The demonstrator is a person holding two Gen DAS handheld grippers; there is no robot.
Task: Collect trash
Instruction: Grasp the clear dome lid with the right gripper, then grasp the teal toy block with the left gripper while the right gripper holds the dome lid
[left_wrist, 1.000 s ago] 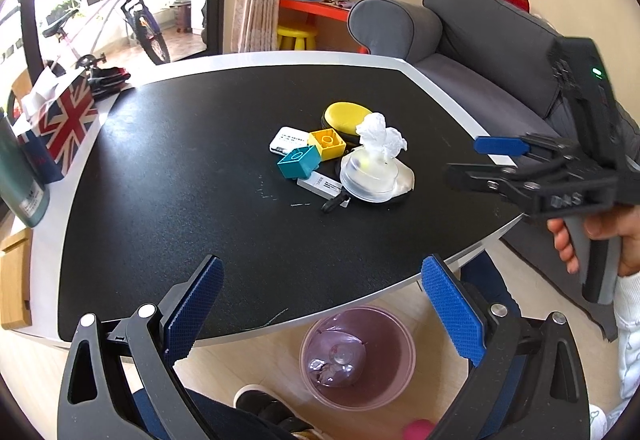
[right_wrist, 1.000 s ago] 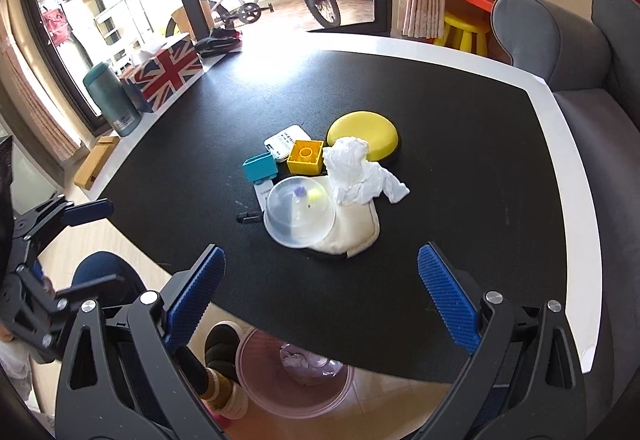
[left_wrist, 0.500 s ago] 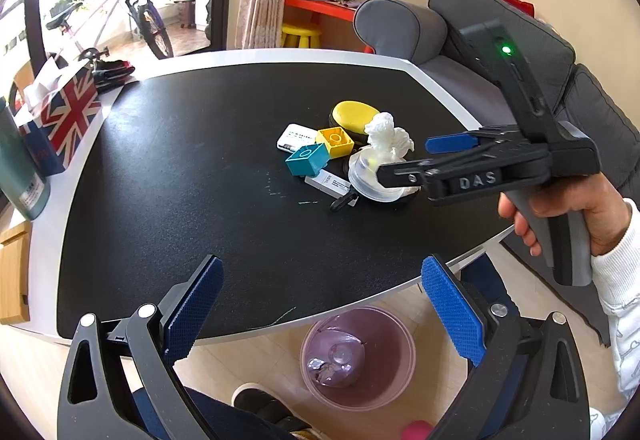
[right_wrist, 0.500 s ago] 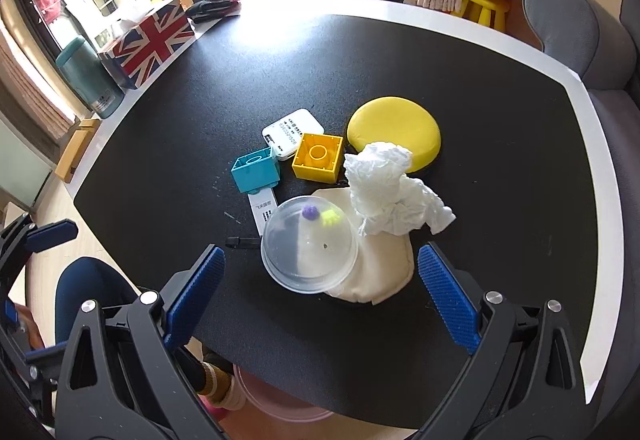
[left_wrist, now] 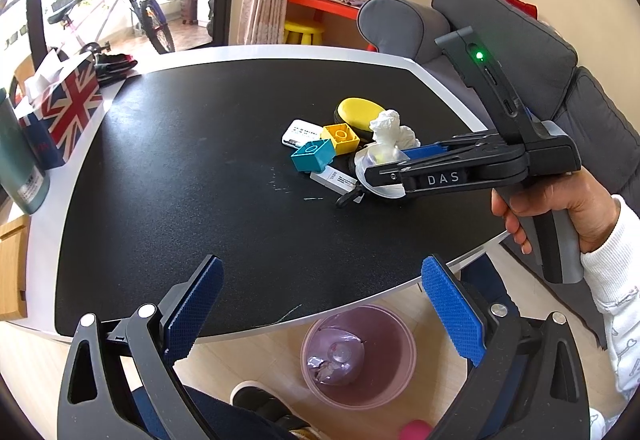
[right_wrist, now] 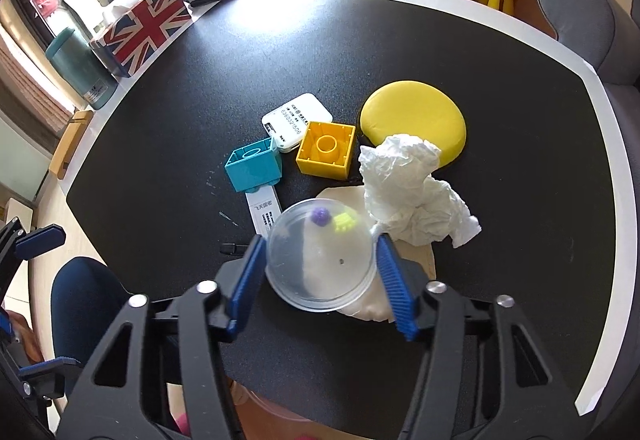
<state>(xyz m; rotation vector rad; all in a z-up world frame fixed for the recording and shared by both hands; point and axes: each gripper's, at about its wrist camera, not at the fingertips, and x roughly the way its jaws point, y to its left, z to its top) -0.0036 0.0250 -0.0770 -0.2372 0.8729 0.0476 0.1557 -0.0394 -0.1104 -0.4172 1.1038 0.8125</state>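
A clear round plastic lid point(right_wrist: 320, 256) lies on a beige pad on the black table point(right_wrist: 520, 120). My right gripper point(right_wrist: 320, 264) has its blue pads on both sides of the lid, closed against its rim. It also shows in the left wrist view point(left_wrist: 380, 168). A crumpled white tissue point(right_wrist: 412, 188) lies just right of the lid. My left gripper point(left_wrist: 320, 308) is open and empty above the table's near edge. A pink trash bin point(left_wrist: 358, 350) with some trash stands on the floor below.
A teal block point(right_wrist: 254, 170), a yellow block point(right_wrist: 326, 154), a white charger point(right_wrist: 296, 120), a white tag point(right_wrist: 264, 214) and a yellow disc point(right_wrist: 414, 120) sit around the lid. A Union Jack box point(right_wrist: 148, 28) and a teal flask point(right_wrist: 82, 70) stand at the left edge. A grey sofa point(left_wrist: 520, 52) is on the right.
My right gripper moved forward and down to the clear lid and closed its fingers onto it. My left gripper stayed open in place.
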